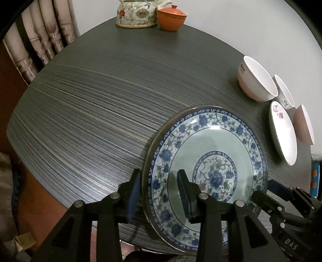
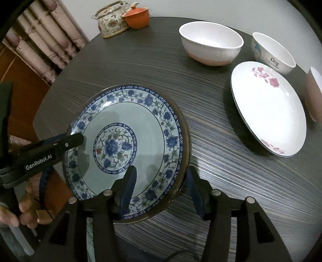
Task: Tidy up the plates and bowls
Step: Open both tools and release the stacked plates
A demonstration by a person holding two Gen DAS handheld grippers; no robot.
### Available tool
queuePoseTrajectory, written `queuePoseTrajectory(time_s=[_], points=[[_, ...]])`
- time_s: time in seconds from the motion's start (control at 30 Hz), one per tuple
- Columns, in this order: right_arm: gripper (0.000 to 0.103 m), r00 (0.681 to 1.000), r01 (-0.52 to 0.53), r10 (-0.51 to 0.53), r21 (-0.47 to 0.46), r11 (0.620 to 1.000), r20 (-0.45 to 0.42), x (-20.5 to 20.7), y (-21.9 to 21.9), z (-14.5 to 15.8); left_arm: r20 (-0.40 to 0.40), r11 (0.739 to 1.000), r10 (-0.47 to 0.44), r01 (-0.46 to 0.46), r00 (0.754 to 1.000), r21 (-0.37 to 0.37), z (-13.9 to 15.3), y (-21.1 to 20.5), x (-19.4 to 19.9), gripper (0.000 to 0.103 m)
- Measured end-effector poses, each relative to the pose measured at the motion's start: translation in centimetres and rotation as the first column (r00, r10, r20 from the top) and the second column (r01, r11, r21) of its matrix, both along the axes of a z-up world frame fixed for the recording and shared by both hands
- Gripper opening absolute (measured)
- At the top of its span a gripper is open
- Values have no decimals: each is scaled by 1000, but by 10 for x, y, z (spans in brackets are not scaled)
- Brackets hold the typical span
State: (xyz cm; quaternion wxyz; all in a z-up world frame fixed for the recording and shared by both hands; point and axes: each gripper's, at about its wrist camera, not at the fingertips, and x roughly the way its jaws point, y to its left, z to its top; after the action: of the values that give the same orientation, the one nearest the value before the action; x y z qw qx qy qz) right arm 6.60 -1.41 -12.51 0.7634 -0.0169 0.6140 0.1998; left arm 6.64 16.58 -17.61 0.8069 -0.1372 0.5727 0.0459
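Note:
A blue-and-white floral plate (image 1: pixel 211 161) (image 2: pixel 130 145) lies at the near edge of the dark round table (image 1: pixel 90 104). My left gripper (image 1: pixel 159 193) is open and straddles its left rim, one finger inside the plate and one outside. My right gripper (image 2: pixel 161 185) is open and straddles its near right rim the same way. A white plate with pink flowers (image 2: pixel 267 112) (image 1: pixel 283 133) lies to the right. A white-and-pink bowl (image 2: pixel 211 42) (image 1: pixel 255 78) and a white printed bowl (image 2: pixel 273 52) (image 1: pixel 284 92) stand behind it.
A pink bowl (image 2: pixel 314 94) (image 1: pixel 303 125) sits at the far right edge. A floral teapot (image 2: pixel 110 22) (image 1: pixel 136 14) and an orange lidded cup (image 2: pixel 138 17) (image 1: pixel 172 18) stand at the back. Curtains (image 2: pixel 40 40) hang at the left.

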Motion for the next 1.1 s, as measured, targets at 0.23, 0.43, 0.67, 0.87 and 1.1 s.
queuePoseTrajectory(time_s=[0.23, 0.43, 0.67, 0.87, 1.1], points=[[51, 1000, 16, -17, 38, 999, 11, -4, -8, 0, 35, 999, 34, -35, 999, 26, 6, 11, -9, 37], [52, 997, 33, -37, 57, 998, 72, -12, -19, 6, 71, 995, 44, -51, 996, 86, 12, 11, -11, 37], [53, 989, 81, -89, 70, 994, 121, -17, -43, 14, 90, 994, 42, -51, 995, 97, 21, 7, -14, 37], [53, 979, 116, -128, 82, 990, 160, -20, -62, 21, 111, 995, 5, -16, 994, 98, 34, -14, -12, 37], [53, 964, 163, -183, 112, 980, 193, -20, -86, 27, 142, 994, -64, 51, 988, 94, 52, -57, -4, 37]])
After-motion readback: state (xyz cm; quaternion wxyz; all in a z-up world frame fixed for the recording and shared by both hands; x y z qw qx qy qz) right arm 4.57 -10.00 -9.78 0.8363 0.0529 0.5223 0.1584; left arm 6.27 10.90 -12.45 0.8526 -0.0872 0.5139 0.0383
